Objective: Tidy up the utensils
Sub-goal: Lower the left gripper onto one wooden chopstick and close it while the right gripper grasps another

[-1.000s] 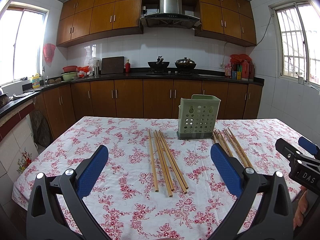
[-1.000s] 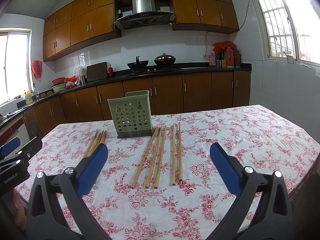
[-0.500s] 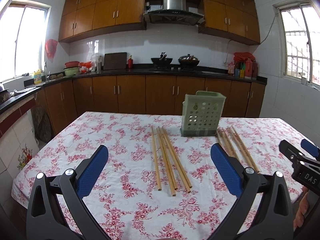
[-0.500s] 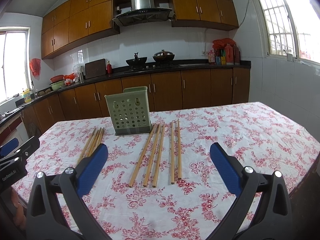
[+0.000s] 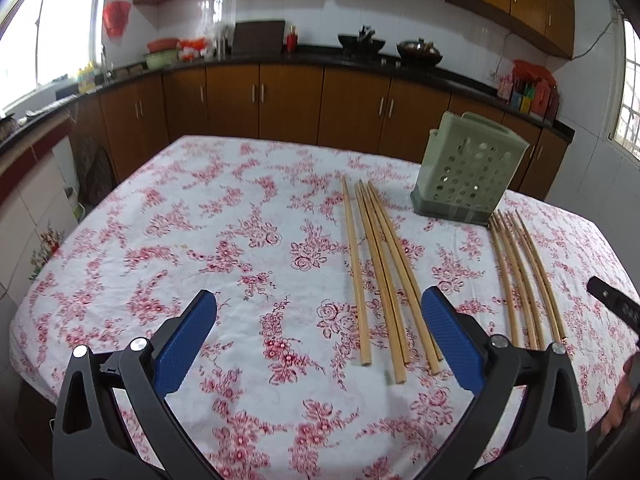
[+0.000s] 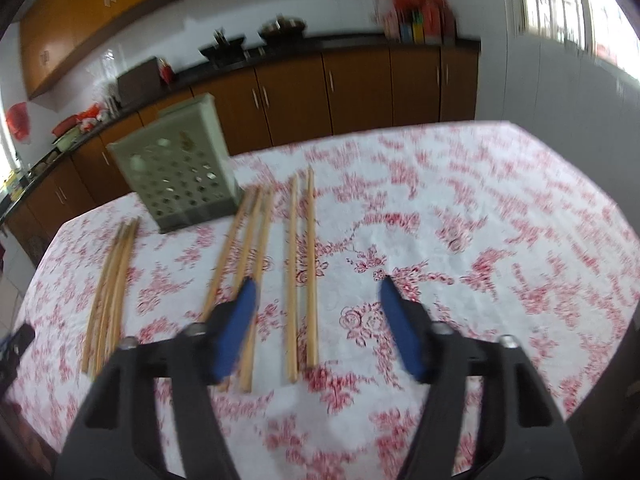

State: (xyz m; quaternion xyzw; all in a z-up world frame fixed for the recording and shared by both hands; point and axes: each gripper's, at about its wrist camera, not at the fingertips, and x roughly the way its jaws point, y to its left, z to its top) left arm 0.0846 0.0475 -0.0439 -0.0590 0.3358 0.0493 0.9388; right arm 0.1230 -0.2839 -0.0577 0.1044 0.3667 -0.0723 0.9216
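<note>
Several wooden chopsticks lie on the floral tablecloth in groups. In the left wrist view one group lies ahead of my left gripper, which is open and empty above the table. A second group lies to the right. A green perforated utensil holder stands upright behind them. In the blurred right wrist view my right gripper is open and empty, with a pair of chopsticks between its fingers' lines. Three more chopsticks and a left group lie beside them, and the holder stands behind.
The table's edge curves round on the left, with floor and tiled wall beyond. Brown kitchen cabinets and a dark counter run behind the table. The tip of the right gripper shows at the left view's right edge.
Both grippers have tilted down and moved forward over the table. The right view has rolled and blurred, and the right gripper's fingers stand closer together than before.
</note>
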